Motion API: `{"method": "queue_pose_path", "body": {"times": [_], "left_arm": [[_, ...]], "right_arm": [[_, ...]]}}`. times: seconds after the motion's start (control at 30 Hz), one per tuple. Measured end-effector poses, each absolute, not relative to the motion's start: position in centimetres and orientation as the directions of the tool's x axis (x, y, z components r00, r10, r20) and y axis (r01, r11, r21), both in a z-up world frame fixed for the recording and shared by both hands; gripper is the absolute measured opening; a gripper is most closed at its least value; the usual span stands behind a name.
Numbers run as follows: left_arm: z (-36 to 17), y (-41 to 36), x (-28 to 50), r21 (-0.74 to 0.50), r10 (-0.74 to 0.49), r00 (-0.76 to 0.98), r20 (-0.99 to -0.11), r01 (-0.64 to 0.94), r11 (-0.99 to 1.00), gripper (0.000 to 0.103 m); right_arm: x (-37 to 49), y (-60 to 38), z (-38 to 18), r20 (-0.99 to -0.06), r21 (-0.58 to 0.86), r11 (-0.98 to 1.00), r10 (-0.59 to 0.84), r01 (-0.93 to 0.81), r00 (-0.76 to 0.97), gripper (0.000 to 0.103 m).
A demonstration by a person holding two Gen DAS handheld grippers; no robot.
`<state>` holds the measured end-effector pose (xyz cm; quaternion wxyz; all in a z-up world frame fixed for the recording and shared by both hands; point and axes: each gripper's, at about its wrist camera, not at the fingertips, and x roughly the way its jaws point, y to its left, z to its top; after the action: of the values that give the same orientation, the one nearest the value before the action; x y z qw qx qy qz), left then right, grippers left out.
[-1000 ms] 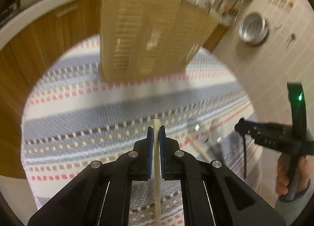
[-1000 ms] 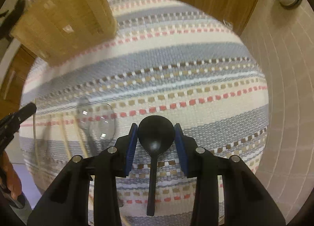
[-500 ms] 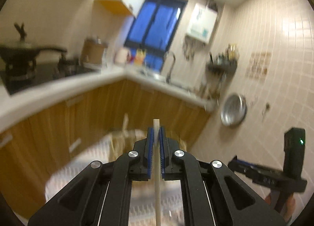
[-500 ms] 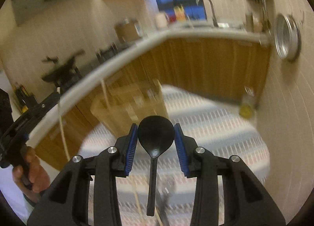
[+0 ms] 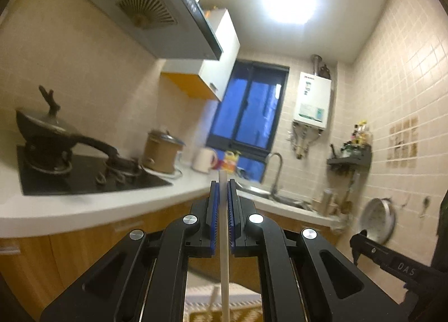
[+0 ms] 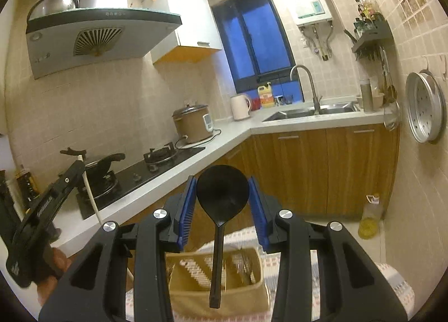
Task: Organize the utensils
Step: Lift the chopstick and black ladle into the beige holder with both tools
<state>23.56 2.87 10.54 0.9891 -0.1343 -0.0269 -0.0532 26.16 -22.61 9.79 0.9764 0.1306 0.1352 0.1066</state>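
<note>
My left gripper (image 5: pixel 222 182) is shut on a pale wooden chopstick (image 5: pixel 224 252) that stands upright between the pads and hangs down past the fingers. It also shows at the left of the right wrist view (image 6: pixel 78 162). My right gripper (image 6: pixel 222 182) is shut on a black spoon (image 6: pixel 222 190), bowl up, handle hanging down. Below the spoon stands the woven utensil basket (image 6: pixel 224 294) with some utensils inside, on a striped cloth (image 6: pixel 392 282). The spoon's handle end hangs over the basket's opening. Both grippers are raised and point level into the kitchen.
A white L-shaped counter (image 6: pixel 218 137) carries a stove with a dark pan (image 6: pixel 103 165), a brown rice cooker (image 6: pixel 193 124), a kettle and a sink (image 6: pixel 308 112). Wooden cabinets (image 6: pixel 336 168) stand below. A yellow bottle (image 6: pixel 369 218) sits on the floor.
Both grippers have lifted off the striped cloth and tilted up to look into the kitchen, carrying the chopstick and the spoon. The basket is now below the right gripper.
</note>
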Motion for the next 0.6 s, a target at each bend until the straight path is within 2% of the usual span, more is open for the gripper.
{"method": "queue_pose_path", "body": {"times": [0.33, 0.6], "left_arm": [[7.0, 2.3, 25.3, -0.223, -0.026, 0.997, 0.068, 0.04, 0.974, 0.004], [5.6, 2.5, 25.4, -0.202, -0.029, 0.999, 0.022, 0.033, 0.979, 0.005]], "right_arm": [[28.6, -21.1, 5.6, -0.216, 0.193, 0.965, 0.219, -0.178, 0.952, 0.034], [28.0, -20.0, 3.8, -0.192, 0.124, 0.98, 0.177, -0.155, 0.965, 0.035]]}}
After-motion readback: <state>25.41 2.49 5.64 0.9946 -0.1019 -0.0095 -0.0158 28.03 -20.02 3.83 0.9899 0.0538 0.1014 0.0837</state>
